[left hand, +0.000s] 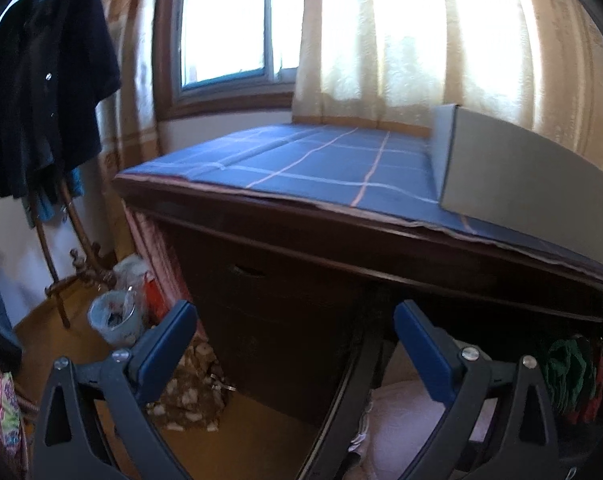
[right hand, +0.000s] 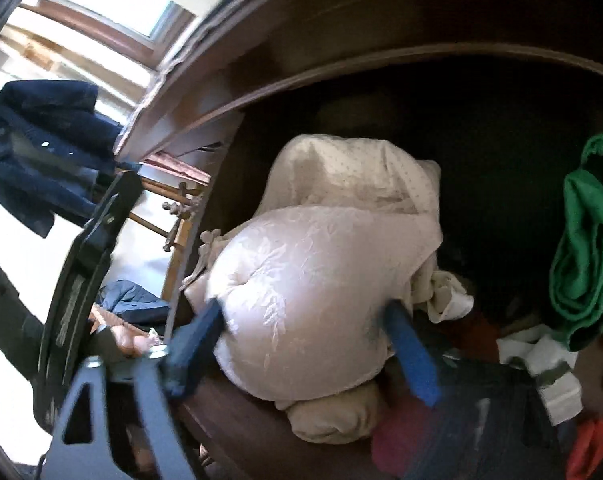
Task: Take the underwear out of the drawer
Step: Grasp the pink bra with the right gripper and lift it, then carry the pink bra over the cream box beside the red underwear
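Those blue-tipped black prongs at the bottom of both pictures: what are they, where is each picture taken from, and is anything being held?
They are two-finger grippers that a person holds, one per hand, each with a camera looking along its fingers. The left view shows the left gripper open and empty in front of a dark wooden dresser under a window; a blue checked cloth and a grey box lie on top. The right view looks into the open drawer. There the right gripper straddles a pale pink padded undergarment, pads at its two sides; blur hides whether they press yet. A green garment lies beside it.
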The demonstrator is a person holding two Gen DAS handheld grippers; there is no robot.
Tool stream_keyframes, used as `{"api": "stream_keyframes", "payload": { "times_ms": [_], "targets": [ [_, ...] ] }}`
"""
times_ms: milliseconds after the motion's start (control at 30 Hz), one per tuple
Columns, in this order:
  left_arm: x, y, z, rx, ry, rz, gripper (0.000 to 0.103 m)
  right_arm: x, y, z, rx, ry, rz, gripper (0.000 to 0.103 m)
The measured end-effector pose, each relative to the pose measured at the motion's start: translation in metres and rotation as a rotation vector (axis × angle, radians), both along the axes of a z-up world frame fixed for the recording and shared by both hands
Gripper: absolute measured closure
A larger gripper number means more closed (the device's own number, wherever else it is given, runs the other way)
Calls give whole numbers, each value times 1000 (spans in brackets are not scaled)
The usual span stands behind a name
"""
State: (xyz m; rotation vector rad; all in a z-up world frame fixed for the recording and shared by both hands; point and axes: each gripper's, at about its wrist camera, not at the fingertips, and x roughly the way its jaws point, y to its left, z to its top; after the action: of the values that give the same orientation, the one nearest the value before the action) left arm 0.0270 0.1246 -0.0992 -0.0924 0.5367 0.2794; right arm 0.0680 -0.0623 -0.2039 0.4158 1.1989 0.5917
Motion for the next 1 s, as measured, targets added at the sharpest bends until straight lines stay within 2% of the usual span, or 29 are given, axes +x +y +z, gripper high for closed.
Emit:
{"api": "stream_keyframes", "payload": {
  "times_ms": [133,267,367,433,533,667,767,900,1000],
  "targets": [
    [4,-7,-2,38,30,-10,2,-9,-4,8,18,-35,16,51],
    [4,-23,-3,122,36,-67,2,-32,-28,35,57,-159,3,55],
    [4,-24,-3,123,42,-76,2,-41,-53,52,108,-215,-60,58],
    [7,-22,-2,104,56,-80,2,-47,-68,68,88,-277,-95,60],
    [11,-19,-2,85,78,-93,2,-53,-86,100,88,-359,-126,62],
    [11,-22,-3,96,83,-113,2,-61,-107,166,108,-501,-145,63],
    [10,-23,-3,104,81,-119,2,-64,-119,212,85,-610,-165,63],
    [10,-22,-2,96,78,-120,2,-43,-131,264,64,-705,-199,63],
    [10,-22,-2,97,75,-121,2,-17,-137,284,18,-732,-238,63]
  ]
}}
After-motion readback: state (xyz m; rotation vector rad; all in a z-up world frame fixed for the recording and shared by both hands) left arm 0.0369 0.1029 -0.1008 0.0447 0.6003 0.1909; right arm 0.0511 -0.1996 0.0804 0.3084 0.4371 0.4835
